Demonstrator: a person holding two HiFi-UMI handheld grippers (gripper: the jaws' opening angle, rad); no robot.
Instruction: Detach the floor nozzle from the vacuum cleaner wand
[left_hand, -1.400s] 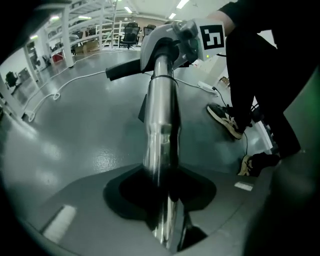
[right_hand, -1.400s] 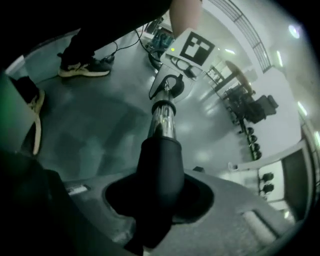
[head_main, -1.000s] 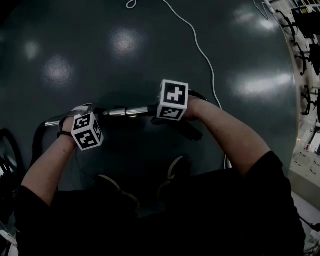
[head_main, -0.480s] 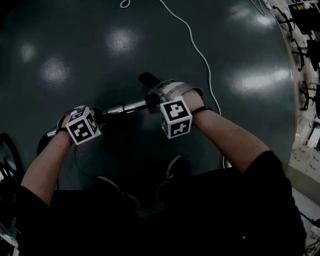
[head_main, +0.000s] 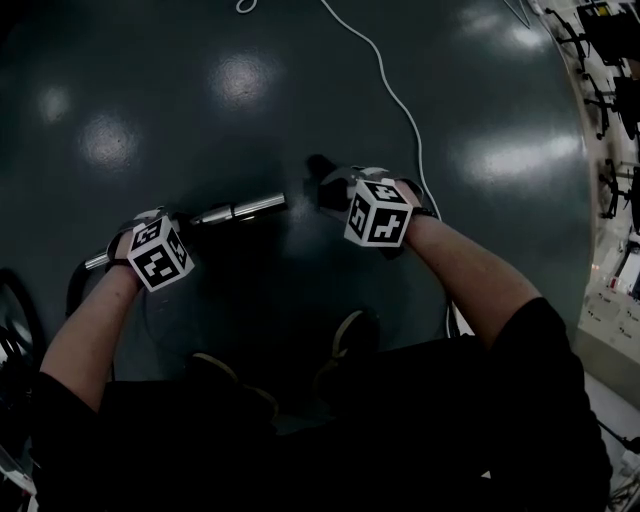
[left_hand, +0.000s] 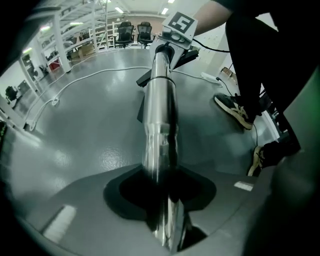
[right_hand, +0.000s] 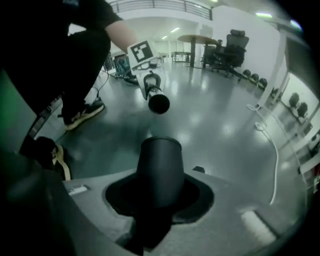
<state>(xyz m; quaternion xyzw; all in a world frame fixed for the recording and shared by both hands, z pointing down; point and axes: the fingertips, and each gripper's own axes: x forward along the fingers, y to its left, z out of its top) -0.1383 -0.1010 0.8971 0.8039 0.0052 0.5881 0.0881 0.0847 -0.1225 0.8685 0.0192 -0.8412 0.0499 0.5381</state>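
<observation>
Metal wand (head_main: 240, 210) and floor nozzle (head_main: 322, 172) are seen already apart, with a small gap between the wand's open end and the nozzle's black neck. The wand tube is gripped firmly by the left gripper (head_main: 150, 235), jaws pressed on both sides. The nozzle neck is clamped in the right gripper (head_main: 345, 192). Both parts are held roughly in line above the dark glossy floor (head_main: 200, 90). A white cable (head_main: 400, 100) is laid toward the floor's far edge.

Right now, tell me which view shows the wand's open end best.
Right gripper view: the wand points its open end at the camera. Left gripper view runs along its length; head view shows it side-on.
</observation>
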